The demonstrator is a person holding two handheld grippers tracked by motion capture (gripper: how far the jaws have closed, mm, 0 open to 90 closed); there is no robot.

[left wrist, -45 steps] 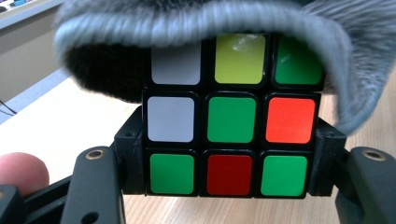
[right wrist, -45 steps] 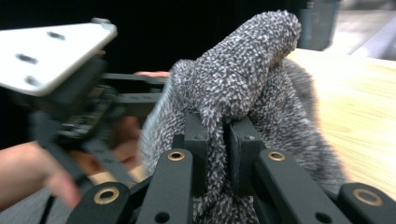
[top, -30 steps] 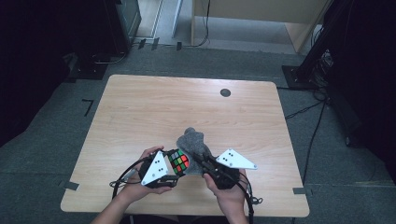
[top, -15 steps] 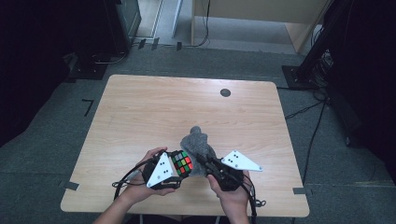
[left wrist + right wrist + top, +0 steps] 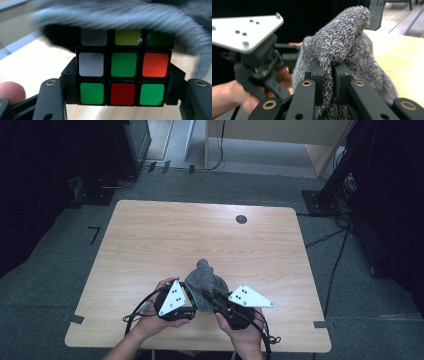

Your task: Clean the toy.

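L gripper [image 5: 122, 105] clamps Rubik's cube [image 5: 122, 72] near table's [image 5: 150, 235] front edge; R gripper [image 5: 328, 75] pinches grey knit cloth [image 5: 344, 37], draping it over cube. Next, probably: pull cloth fully across.

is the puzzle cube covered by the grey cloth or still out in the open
Partly covered: the grey cloth drapes over the cube's top row, lower rows bare.

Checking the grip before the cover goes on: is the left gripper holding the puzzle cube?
Yes, the left gripper has its jaws pressed against both sides of the puzzle cube.
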